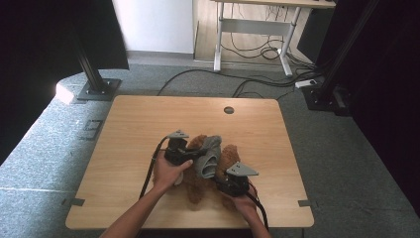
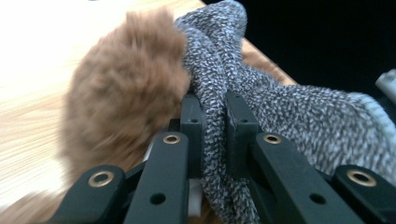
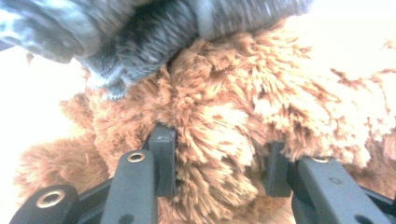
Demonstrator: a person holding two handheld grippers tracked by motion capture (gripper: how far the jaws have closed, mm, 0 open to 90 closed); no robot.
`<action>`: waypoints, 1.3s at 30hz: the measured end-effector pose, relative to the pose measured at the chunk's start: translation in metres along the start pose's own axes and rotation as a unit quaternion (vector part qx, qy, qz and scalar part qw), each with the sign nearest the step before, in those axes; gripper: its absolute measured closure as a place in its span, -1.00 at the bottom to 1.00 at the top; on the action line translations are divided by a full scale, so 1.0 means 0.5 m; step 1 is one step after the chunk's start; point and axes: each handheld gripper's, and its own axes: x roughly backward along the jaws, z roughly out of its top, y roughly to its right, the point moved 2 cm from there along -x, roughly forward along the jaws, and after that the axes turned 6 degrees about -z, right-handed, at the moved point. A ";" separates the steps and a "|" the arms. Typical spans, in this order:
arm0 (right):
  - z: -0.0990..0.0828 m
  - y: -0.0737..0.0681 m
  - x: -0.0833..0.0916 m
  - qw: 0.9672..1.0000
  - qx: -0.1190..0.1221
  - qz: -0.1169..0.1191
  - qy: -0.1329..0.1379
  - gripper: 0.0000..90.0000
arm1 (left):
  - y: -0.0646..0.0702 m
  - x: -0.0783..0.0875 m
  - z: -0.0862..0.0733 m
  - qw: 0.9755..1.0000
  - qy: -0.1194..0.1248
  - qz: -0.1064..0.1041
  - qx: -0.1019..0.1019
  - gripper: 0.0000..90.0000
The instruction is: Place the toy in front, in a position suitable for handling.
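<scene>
**Two grippers on a plush toy and knitted garment: visibility and clearance**

The brown plush toy (image 1: 198, 181) lies on the wooden table (image 1: 133, 124), slightly toward the near edge and between the person's two hands. A grey knitted garment (image 1: 209, 156) lies draped over the middle of the toy.

Occlusion. In the high view, both hands, both grippers and the garment cover most of the toy; which fur lobe is a head, arm or leg cannot be determined. In the left gripper view the fur (image 2: 123, 88) is blurred. In the right gripper view the garment (image 3: 140, 28) is smeared and cut by the top edge, and the toy (image 3: 243, 98) runs past the frame on the right.

Gripper state. The left gripper (image 2: 215, 121) has its jaws pressed together on a fold of the grey knit (image 2: 299, 116); the fold passes between the pads and out below. The right gripper (image 3: 217, 163) has its jaws partly spread with a thick lobe of fur clamped between them.

Clearance. The far half of the table is bare apart from a round cable hole (image 1: 228, 110). Wide margins remain at the left and right sides. The near edge lies just behind the right hand (image 1: 243, 201).
</scene>
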 end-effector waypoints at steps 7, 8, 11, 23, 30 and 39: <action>0.000 0.005 0.001 1.000 -0.014 0.003 0.002 0.25 | -0.086 0.097 -0.076 0.998 0.039 0.010 0.052 0.77; 0.000 0.003 0.001 1.000 -0.013 0.004 0.003 0.25 | -0.100 0.109 -0.092 0.995 0.058 -0.009 0.075 0.78; 0.001 -0.002 0.001 1.000 -0.009 0.000 0.002 0.25 | -0.121 0.142 -0.127 0.987 0.108 -0.041 0.115 0.78; 0.001 0.006 0.001 1.000 -0.024 0.007 -0.001 0.25 | -0.147 0.218 -0.173 0.987 0.117 0.033 0.108 0.77; 0.000 0.008 0.001 1.000 -0.023 0.010 0.000 0.25 | -0.158 0.234 -0.183 0.988 0.094 0.083 0.094 0.77; -0.002 0.009 0.003 1.000 -0.019 0.010 0.001 0.25 | -0.190 0.235 -0.212 0.984 0.079 0.101 0.125 0.77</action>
